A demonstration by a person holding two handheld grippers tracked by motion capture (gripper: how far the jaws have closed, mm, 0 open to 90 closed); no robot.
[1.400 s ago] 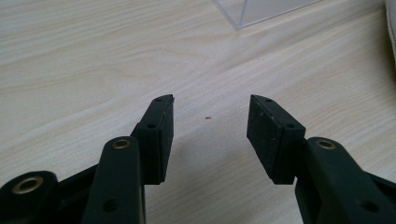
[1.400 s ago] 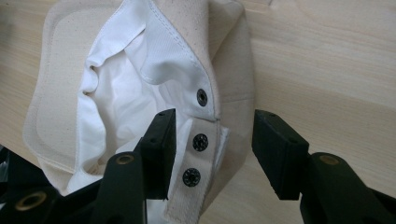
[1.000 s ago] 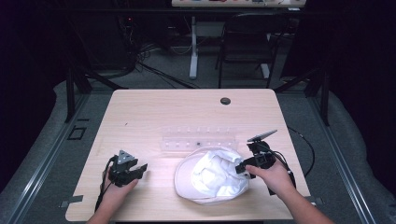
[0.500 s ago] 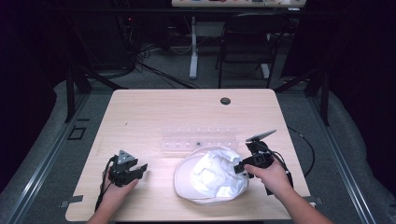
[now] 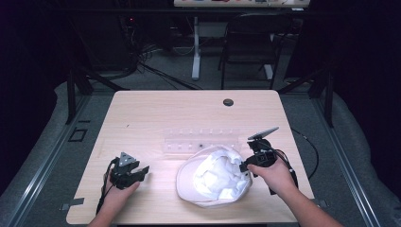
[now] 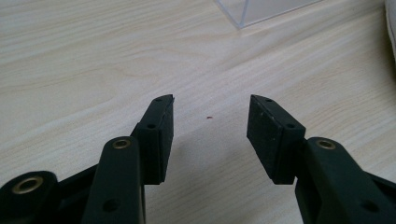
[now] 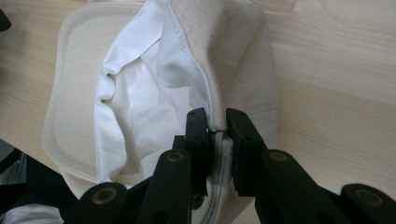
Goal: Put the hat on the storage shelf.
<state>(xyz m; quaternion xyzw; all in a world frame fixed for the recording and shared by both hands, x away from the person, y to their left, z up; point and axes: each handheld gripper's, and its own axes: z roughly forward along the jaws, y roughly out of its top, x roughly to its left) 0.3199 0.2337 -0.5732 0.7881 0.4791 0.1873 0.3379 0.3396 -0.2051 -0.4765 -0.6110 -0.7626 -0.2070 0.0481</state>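
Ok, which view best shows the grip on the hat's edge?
The right gripper view: the right hand-held gripper pinches the cream hat at its rim seam. The high view shows the hat small, grip unclear; the left gripper view catches a sliver.

Hand-held gripper (image 7: 216, 122) pinching hat (image 7: 233, 56) rim

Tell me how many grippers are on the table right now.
2. The left gripper sits at the table's near left, fingers apart over bare wood. The right gripper is at the near right, its fingers pinched on the rim of the white cloth hat.
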